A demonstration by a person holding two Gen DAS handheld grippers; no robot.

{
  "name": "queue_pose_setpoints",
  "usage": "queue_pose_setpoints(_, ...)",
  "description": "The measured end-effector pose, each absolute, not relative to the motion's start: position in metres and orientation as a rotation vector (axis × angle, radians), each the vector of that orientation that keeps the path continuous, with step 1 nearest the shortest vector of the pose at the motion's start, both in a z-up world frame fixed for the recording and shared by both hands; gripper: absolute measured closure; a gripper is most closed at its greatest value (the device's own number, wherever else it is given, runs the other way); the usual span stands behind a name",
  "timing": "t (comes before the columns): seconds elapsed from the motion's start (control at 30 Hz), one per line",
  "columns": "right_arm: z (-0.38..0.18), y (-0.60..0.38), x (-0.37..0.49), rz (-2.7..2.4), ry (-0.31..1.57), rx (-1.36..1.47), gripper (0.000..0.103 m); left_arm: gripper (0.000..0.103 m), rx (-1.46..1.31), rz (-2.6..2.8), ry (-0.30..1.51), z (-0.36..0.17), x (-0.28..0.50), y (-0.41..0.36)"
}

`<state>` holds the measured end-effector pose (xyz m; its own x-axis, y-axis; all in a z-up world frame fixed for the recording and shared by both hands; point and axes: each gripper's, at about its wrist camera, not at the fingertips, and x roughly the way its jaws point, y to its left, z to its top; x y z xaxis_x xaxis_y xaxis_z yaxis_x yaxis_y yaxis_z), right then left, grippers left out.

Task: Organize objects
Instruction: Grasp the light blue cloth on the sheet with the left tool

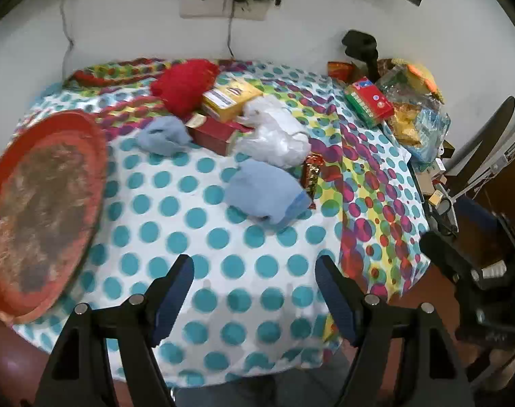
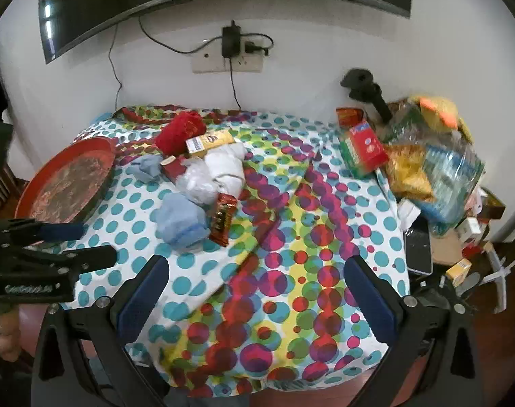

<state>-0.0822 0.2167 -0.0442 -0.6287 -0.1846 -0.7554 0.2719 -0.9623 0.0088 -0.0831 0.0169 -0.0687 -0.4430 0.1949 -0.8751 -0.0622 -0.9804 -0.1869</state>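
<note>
On table, centre to 11 o'clock: loose heap of red yarn (image 1: 183, 83), yellow box (image 1: 230, 100), red box (image 1: 216, 132), white bag (image 1: 274, 132), two blue cloths (image 1: 261, 193), candy bar (image 1: 311, 173). Red tray (image 1: 43, 203) at 9 o'clock, bare. Left gripper (image 1: 254, 291) and right gripper (image 2: 254, 291): jaws spread wide, grasping nothing. Sorting apparently not yet begun; all items remain.

The tray (image 1: 43, 203) lies left of the pile (image 1: 230, 129) (boxes, cloths), packets (image 1: 413, 115) far right.
</note>
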Motion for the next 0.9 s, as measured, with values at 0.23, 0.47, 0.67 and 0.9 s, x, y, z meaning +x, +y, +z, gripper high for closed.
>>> queue_pose_setpoints(0.23, -0.068, 0.237, -0.1, -2.611, 0.157, 1.243, 0.0, 0.027, -1.573, 2.525, -0.069, -0.091, -0.127, 0.053)
queue_pose_setpoints(0.47, -0.088, 0.247, -0.116, -2.573, 0.114, 1.262, 0.0, 0.027, -1.608, 2.575, -0.097, -0.114, -0.162, 0.052)
queue_pose_setpoints(0.67, -0.104, 0.245, -0.13, -2.545, 0.101, 1.27, 0.0, 0.025, -1.663, 2.576, -0.086, -0.142, -0.171, 0.046)
queue_pose_setpoints(0.9, -0.115, 0.231, -0.138, -2.531, 0.16, 1.242, 0.002, 0.027, -1.622, 2.57, -0.18, -0.147, -0.165, 0.035)
